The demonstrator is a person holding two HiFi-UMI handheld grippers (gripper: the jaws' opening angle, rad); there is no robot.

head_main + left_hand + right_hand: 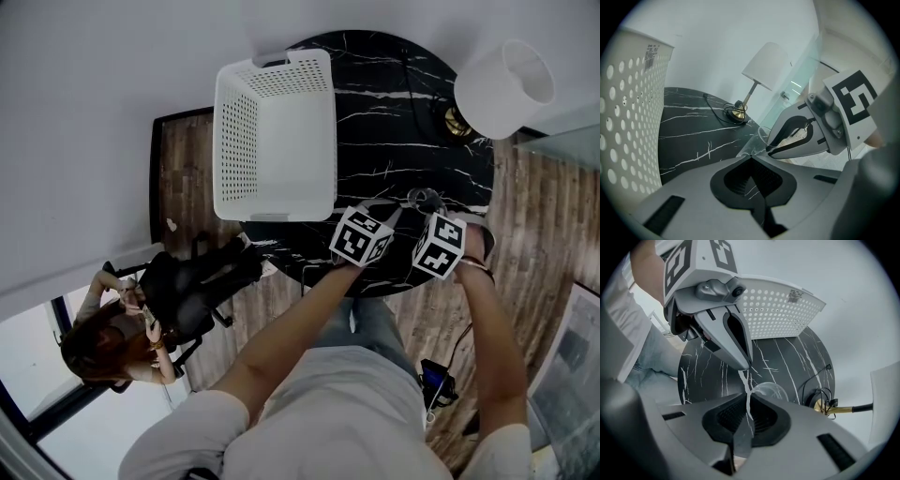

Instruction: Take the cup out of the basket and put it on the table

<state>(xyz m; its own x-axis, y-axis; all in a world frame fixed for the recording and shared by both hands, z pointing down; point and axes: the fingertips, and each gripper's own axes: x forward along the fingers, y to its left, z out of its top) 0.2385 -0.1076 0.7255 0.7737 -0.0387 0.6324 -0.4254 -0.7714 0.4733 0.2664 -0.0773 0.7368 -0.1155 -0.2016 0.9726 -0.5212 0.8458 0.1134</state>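
Observation:
A clear cup (pixel 424 198) is over the front of the black marble table (pixel 394 112), away from the white perforated basket (pixel 272 141). My right gripper (pixel 747 397) is shut on the wall of the cup (pixel 769 392), which shows thin and clear between its jaws. My left gripper (pixel 751 157) is shut, its tip right beside the cup (pixel 761 137); I cannot tell whether it touches. Both grippers sit side by side near the table's front edge, left gripper (pixel 401 204) and right gripper (pixel 429 210). Whether the cup rests on the marble is unclear.
The basket (pixel 787 310) fills the table's left part. A white-shaded lamp (pixel 504 87) with a brass base (pixel 820 404) and a cable stands at the far right. A seated person and a black chair (pixel 187 291) are on the floor to the left.

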